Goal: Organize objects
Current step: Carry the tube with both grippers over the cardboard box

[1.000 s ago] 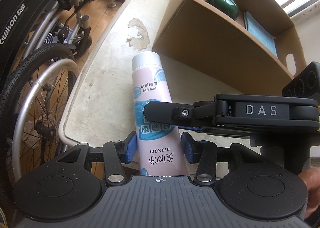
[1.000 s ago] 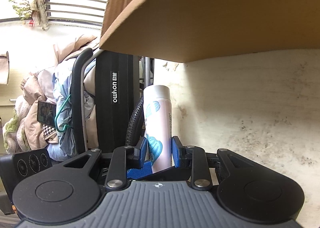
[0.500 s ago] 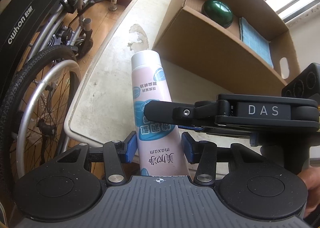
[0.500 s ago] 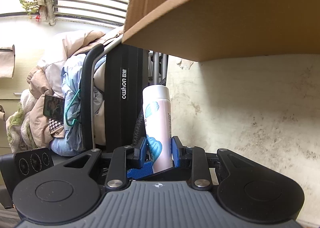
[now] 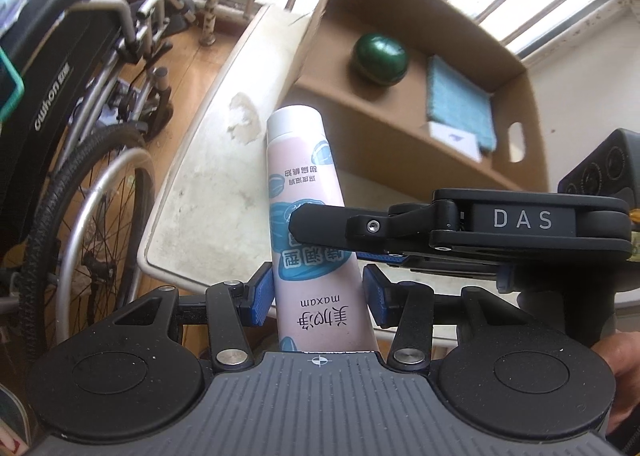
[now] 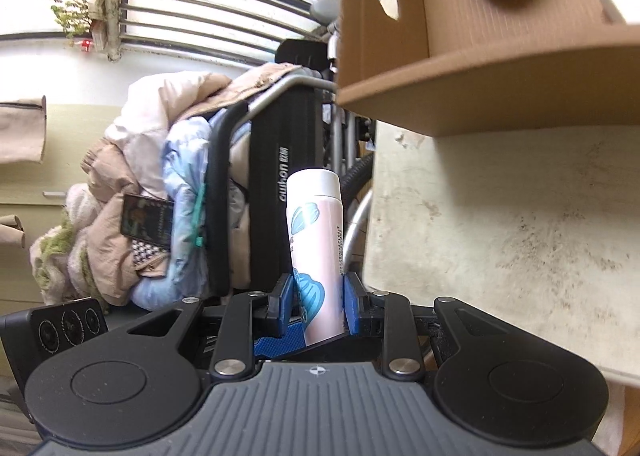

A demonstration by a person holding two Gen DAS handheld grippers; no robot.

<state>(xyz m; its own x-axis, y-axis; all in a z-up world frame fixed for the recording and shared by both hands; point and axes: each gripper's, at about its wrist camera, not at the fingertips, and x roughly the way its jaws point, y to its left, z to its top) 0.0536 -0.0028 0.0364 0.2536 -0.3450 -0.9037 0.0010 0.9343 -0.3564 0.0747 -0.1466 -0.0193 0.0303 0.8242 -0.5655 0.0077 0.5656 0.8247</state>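
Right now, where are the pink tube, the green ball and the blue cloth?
pink tube (image 5: 308, 192), left wrist view: middle of its pink body, below the white cap.
green ball (image 5: 379, 59), left wrist view: its shiny top, inside the cardboard box.
blue cloth (image 5: 458, 104), left wrist view: centre of the folded pad.

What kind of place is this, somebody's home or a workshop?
Most likely a home, perhaps an enclosed balcony or spare room. A folded wheelchair stands by a barred window, jackets and blankets are piled on it, and a worn white table holds a cardboard box of household things.
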